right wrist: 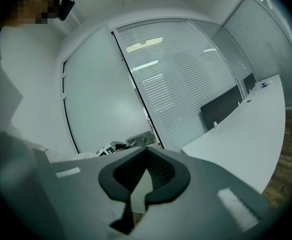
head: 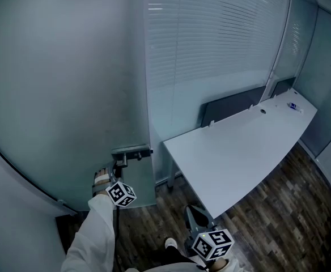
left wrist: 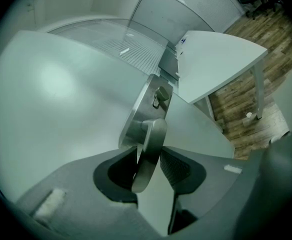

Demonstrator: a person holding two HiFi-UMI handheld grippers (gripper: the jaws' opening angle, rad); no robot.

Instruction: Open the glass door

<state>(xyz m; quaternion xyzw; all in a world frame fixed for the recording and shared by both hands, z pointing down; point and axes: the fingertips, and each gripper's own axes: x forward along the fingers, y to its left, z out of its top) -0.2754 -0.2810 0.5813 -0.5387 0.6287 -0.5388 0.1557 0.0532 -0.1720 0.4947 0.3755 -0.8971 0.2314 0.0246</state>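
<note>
The frosted glass door (head: 69, 95) fills the left of the head view, with a metal lever handle (head: 132, 151) on its right edge. My left gripper (head: 119, 163) reaches up to that handle. In the left gripper view the lever handle (left wrist: 153, 134) lies between the jaws of the left gripper (left wrist: 150, 156), both pads pressed on it, below the metal lock plate (left wrist: 147, 104). My right gripper (head: 195, 214) hangs low in front of the desk, apart from the door. The right gripper (right wrist: 146, 151) has its tips together with nothing between them.
A long white desk (head: 239, 157) stands right of the door, with a dark panel (head: 233, 106) behind it and a glass wall with blinds (head: 211, 38) beyond. The wood floor (head: 279, 220) runs below. A shoe (head: 170, 243) shows at the bottom.
</note>
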